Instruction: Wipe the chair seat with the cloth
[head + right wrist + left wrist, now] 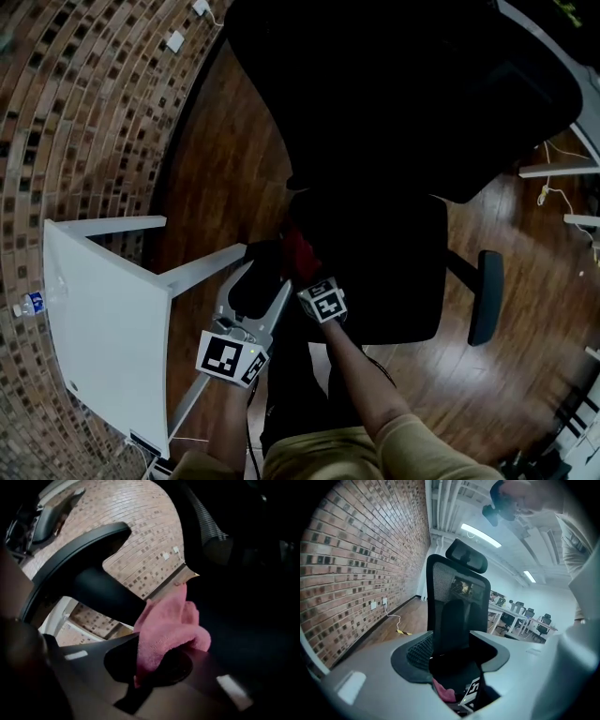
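Black office chair [403, 103], its seat [394, 281], two grippers, one pink cloth [164, 625]
Left gripper [452, 665] empty, jaws apart, beside the right gripper [159, 667], which is clamped on the cloth at the seat's near-left edge; marker cubes [231, 358] show black-and-white squares

1. Floor [220, 178]: dark wooden boards that run up to a brick wall [84, 122] on the left.
2. Standing on the boards: a black office chair [412, 84], with a white table [103, 319] to its left, near it but apart.
3. Chair seat [394, 272]: black. A pink cloth [300, 251] sits at its front left edge. It probably touches the seat, but the picture is too dark to confirm this.
4. By the wall: a white cable [393, 619] trails across the floor to a yellow-and-black item [404, 632].
5. A small bottle [28, 303] sits just beside the table's wall-side edge.
6. Right of the chair: a loose white cord [553, 192] lies on the boards.
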### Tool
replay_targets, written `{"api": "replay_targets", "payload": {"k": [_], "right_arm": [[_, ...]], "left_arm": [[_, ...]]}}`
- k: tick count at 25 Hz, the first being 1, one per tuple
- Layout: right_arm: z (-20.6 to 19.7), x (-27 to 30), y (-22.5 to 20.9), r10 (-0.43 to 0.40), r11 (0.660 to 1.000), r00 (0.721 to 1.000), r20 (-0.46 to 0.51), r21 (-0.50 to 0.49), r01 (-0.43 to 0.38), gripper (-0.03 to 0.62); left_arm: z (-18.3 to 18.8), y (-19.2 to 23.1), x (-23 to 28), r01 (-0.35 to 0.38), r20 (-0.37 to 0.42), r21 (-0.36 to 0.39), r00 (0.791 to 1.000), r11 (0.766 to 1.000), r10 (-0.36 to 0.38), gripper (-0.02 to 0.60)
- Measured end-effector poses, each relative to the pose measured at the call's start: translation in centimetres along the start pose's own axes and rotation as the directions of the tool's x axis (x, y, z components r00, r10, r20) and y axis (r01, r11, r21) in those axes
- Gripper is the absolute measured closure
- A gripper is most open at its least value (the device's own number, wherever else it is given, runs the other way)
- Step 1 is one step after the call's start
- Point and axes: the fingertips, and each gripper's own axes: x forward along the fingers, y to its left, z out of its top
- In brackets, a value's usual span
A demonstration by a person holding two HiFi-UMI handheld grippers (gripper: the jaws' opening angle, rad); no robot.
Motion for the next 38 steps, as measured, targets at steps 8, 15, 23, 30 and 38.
{"api": "replay_targets", "payload": {"k": [8,15,23,30,38], "right_arm": [[-10.2,-19.4,-22.0,-0.652,0.743,0.756,-0.060,0.148,0.653,0.579],[-12.9,-28.7,-27.5,-0.803,0.545,0.581,-0.137,0.227,0.807,0.579],[-3.1,-7.8,-2.2,-0.018,0.993,0.994,0.105,0.118,0.006,0.579],[-5.4,-3.3,-0.8,-0.141,0.989,0.989,-0.044,0.035,0.142,0.579],[-16.8,-29.2,-25.1,-0.796,0.507,0.583,-0.162,0.349,0.788,0.580]], "left_arm": [[-1.1,-1.7,0.3,0.029,-0.006,-0.052,1.000,0.998,-0.030,0.360],[-0.8,-3.0,1.1,0.069,-0.001,-0.045,0.998,0.997,-0.069,0.360],[0.6,-3.0,0.0,0.068,-0.006,-0.036,0.998,0.997,-0.068,0.362],[1.6,-2.1,-1.6,0.056,0.015,0.020,0.998,0.998,-0.057,0.364],[-0.5,-2.8,-1.2,0.077,0.008,0.016,0.997,0.997,-0.077,0.364]]}}
